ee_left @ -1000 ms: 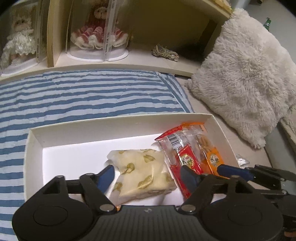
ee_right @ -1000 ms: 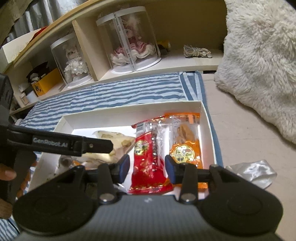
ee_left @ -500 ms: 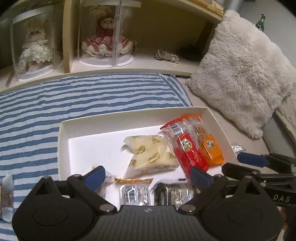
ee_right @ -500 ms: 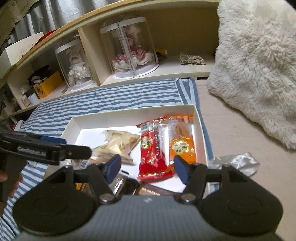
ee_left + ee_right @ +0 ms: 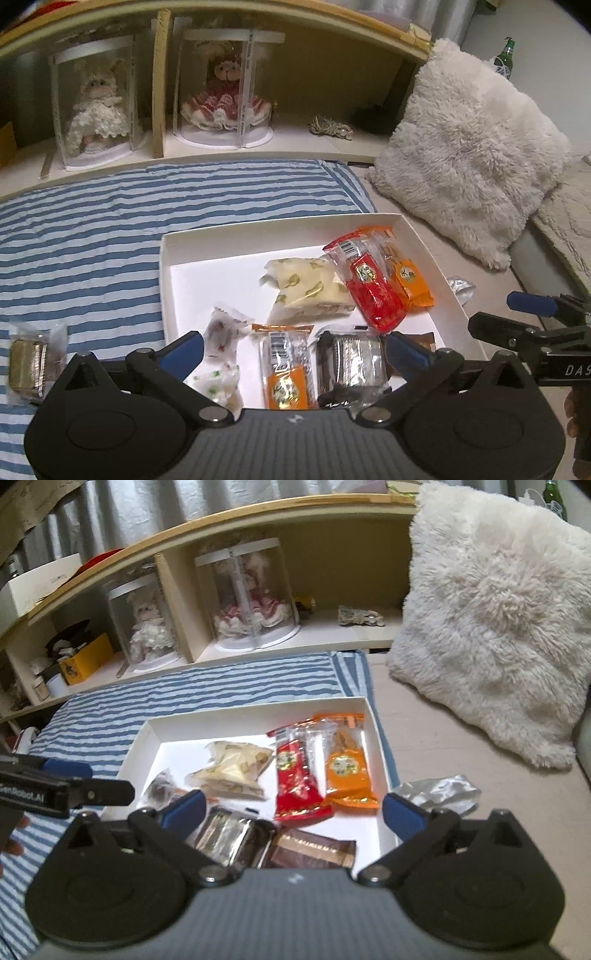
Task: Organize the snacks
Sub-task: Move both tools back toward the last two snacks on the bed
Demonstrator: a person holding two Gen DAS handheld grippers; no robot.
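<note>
White box lying on the bed, partly on a blue-striped blanket, seen from both wrist views. Left tool: released, fingers spread wide and holding nothing, poised over the box's near edge. Between its fingers lie a white candy bag, a small orange packet and a silver-wrapped bar, all inside the box along its near side. Right tool: likewise released and empty, fingers wide apart above the near right part of the box; the silver-wrapped bar and a brown packet lie just beyond and between its fingers. Farther into the box, toward its right wall, a red packet and an orange packet lie side by side and touching, with a pale yellow packet to their left, its edge under the red one. Outside the box: one wrapped snack on the blanket near the box's left side, and a crumpled silver wrapper on the bed beside the box's right wall. A fluffy white pillow rests at the far right of the bed; a shelf with two cased dolls runs along the far edge.
</note>
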